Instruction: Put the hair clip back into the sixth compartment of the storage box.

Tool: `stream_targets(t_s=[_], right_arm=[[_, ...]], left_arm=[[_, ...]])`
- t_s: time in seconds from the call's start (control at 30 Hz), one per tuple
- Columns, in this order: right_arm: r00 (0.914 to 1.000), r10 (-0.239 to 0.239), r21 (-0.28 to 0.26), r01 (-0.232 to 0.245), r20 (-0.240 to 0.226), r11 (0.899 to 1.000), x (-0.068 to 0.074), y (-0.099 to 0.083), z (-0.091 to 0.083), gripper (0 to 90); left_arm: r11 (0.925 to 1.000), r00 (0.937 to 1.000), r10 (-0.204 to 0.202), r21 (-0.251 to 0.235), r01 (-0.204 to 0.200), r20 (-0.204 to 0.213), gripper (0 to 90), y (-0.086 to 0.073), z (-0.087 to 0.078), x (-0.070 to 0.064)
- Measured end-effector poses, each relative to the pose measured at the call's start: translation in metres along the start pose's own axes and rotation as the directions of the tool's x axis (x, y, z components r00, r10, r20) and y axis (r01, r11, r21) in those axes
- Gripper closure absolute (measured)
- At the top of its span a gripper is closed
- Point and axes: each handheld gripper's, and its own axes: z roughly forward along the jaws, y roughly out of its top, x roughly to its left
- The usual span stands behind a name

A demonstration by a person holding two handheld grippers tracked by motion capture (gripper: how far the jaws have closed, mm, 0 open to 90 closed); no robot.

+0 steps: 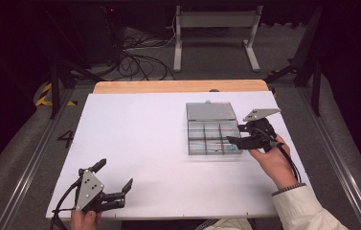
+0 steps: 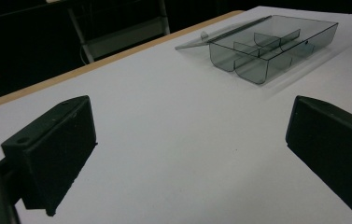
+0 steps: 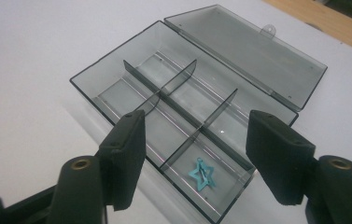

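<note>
1. From the high view I can't make out what the organiser box (image 1: 213, 138) holds; my right gripper view shows a small blue star clip (image 3: 202, 174) in one end compartment.
2. The box sits lid-open near the desk's (image 1: 135, 143) right edge.
3. My right gripper (image 1: 238, 140) hovers at the box's right side, jaws apart, empty.
4. My left gripper (image 1: 116, 176) waits near the desk's front-left corner, jaws wide, empty.

Left gripper (image 1: 116, 178) low, jaws spread wide — right gripper (image 1: 233, 140) likewise agape, nothing held.

White table (image 1: 144, 143) — open compartment box (image 1: 211, 132)
</note>
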Motion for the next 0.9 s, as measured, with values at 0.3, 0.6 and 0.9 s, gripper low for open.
stream_targets(t_s=[0.3,0.6,0.9], right_arm=[[0.9994,-0.031,-0.037,0.03,-0.018,0.999,0.004,-0.001,-0.012,22.8],[0.9973,-0.062,-0.093,0.058,-0.039,0.994,0.013,-0.004,-0.028,12.3],[0.9946,-0.077,-0.167,0.064,-0.069,0.984,0.024,-0.013,-0.039,2.2]], left_arm=[[1.0,1.0,-0.003,0.001,0.003,0.0,2.4,0.0,0.0,0.0],[1.0,1.0,-0.005,0.0,0.005,-0.001,2.4,0.0,0.0,0.0],[1.0,1.0,-0.002,-0.003,0.002,-0.003,2.4,0.0,0.0,0.0]])
